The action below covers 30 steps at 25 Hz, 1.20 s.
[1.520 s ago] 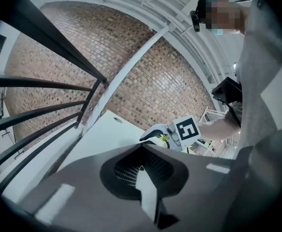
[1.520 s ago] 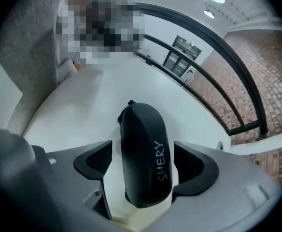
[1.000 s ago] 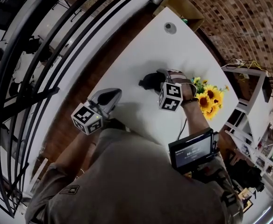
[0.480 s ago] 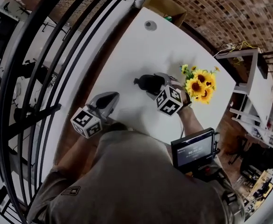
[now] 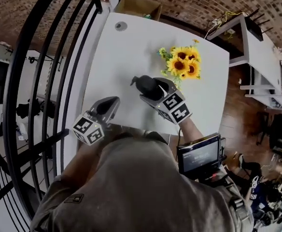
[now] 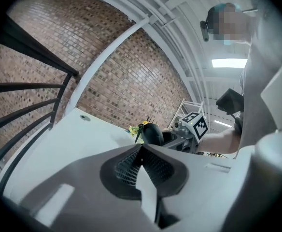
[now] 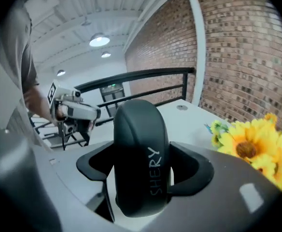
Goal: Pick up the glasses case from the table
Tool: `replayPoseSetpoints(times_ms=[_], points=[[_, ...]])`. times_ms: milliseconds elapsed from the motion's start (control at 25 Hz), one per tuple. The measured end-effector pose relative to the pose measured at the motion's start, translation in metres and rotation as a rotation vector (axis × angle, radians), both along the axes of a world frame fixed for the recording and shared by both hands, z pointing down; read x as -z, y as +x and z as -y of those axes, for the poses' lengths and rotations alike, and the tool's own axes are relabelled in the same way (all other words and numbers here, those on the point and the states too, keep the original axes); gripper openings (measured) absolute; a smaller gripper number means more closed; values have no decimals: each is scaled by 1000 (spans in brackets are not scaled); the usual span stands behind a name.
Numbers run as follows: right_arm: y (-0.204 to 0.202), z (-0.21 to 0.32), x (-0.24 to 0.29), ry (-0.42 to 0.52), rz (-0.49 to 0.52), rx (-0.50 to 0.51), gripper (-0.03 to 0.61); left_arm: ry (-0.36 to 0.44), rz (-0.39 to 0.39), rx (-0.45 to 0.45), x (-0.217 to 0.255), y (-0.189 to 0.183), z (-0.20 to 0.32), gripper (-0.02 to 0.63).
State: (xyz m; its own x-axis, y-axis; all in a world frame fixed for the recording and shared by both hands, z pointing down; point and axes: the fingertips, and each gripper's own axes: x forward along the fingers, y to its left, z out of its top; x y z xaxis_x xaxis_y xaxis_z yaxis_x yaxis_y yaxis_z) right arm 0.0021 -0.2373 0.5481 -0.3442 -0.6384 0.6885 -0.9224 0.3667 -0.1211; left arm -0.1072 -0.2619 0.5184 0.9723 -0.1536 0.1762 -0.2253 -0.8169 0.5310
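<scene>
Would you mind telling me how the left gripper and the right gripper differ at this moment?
The right gripper clamps the black glasses case between its jaws; the left gripper's jaws are closed together on nothing. The right gripper is near the sunflowers; the left gripper is farther from them, by the table's edge. Both carry marker cubes.

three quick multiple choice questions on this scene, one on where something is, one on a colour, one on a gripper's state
1. The sunflowers stand nearest: A the left gripper B the right gripper C the railing
2. The glasses case is: A white B black C yellow
3. The left gripper's jaws are: A wide apart B closed on the case C together, empty

1 B: the head view shows them just beyond that gripper.
2 B: a dark shell sits between the right gripper's pads.
3 C: its pads meet with nothing between.
</scene>
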Motion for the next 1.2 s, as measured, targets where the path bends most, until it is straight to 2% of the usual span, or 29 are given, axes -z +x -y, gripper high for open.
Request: replayPoseSetpoints(times_ms=[120, 200, 400, 800, 960, 1200], points=[[14, -26, 18, 40, 128, -111, 357, 14, -5, -3, 15, 12, -20, 2], [23, -43, 27, 67, 180, -166, 357, 28, -10, -8, 24, 21, -31, 2], [40, -93, 44, 131, 250, -250, 357, 64, -18, -31, 39, 43, -68, 2], [74, -187, 84, 291, 541, -425, 360, 64, -36, -12, 68, 69, -156, 2], [82, -215, 88, 319, 566, -465, 362, 55, -58, -23, 75, 76, -180, 2], [82, -234, 98, 348, 567, -542, 362, 61, -81, -109, 88, 90, -190, 2]])
